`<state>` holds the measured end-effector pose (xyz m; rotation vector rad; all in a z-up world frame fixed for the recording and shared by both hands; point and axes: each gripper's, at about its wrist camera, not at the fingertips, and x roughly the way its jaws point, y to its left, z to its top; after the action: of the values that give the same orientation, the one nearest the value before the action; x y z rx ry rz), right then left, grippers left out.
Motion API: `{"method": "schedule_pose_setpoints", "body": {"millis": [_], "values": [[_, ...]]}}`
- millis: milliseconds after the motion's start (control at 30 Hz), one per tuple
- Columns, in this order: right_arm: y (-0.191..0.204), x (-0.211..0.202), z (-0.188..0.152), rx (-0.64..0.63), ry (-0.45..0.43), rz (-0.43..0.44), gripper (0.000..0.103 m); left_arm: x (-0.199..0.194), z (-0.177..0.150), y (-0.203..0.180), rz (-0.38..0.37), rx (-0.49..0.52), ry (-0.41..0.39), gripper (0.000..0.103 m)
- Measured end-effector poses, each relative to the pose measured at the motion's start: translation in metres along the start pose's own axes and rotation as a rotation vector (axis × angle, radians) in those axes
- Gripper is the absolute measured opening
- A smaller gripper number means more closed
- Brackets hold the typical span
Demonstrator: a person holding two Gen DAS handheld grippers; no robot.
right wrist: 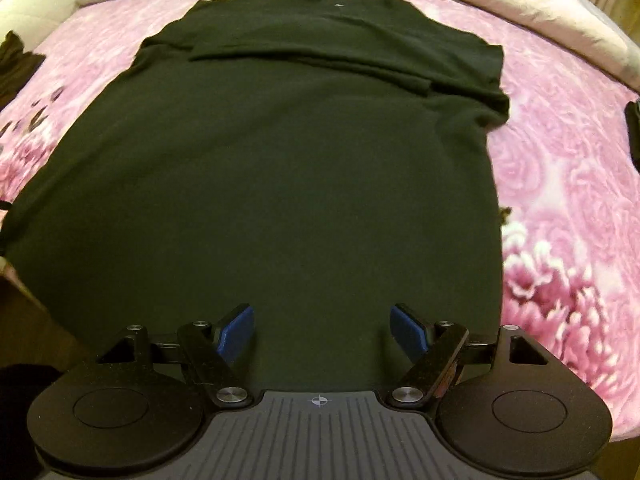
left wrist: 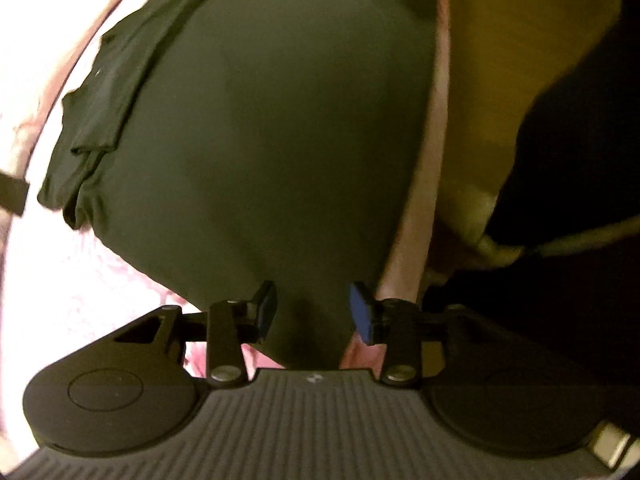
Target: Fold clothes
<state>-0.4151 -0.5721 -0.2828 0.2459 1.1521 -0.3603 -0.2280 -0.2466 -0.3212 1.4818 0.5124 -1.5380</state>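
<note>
Pink floral bedspread (right wrist: 560,208) carries the work; its plush pile may drag on cloth that is slid rather than lifted, pulling a fold crooked.

Dark green T-shirt (right wrist: 280,184) lies spread flat on the bed, collar at the far end, both sleeves turned in across the chest, hem nearest the cameras. One sleeve edge at the right is bunched; judged risk: a further fold made over it would lock in the crease.

Left tongs (left wrist: 314,312) stand open over the near hem, close to the bed's edge, with nothing between the pads. Risk: a pinch here could catch only one layer, or take the bedspread with it, and loose cloth could slip off the edge.

Right tongs (right wrist: 322,330) stand open wider, above the hem, gripping nothing. Uneven lifting between the two would skew the fold.
</note>
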Motion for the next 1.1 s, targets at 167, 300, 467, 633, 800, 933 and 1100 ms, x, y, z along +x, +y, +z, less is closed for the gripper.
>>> {"method": "schedule_pose_setpoints", "body": {"millis": [167,300,467,633,800,933,1100], "values": [[0.002,-0.009,-0.016,-0.027,-0.022,-0.02,0.078,0.02,-0.011,-0.037,0.077,0.13,0.065,0.04],[0.002,-0.014,-0.033,0.032,-0.021,-0.066,0.078,0.023,-0.018,-0.034,0.09,0.15,0.033,0.051],[0.016,-0.026,-0.049,0.053,-0.025,-0.096,0.078,0.019,-0.028,-0.023,0.062,0.165,-0.011,0.05],[0.034,-0.027,-0.05,0.039,-0.03,-0.09,0.078,0.018,-0.033,-0.013,0.069,0.172,-0.024,0.039],[0.045,-0.024,-0.049,0.024,-0.03,-0.09,0.078,0.022,-0.033,-0.021,0.091,0.238,-0.036,0.039],[0.045,-0.024,-0.047,0.021,-0.035,-0.095,0.078,0.025,-0.032,-0.034,0.109,0.31,-0.05,0.037],[0.045,-0.023,-0.045,0.009,-0.042,-0.105,0.078,0.021,-0.03,-0.026,0.113,0.25,-0.047,0.013]]}}
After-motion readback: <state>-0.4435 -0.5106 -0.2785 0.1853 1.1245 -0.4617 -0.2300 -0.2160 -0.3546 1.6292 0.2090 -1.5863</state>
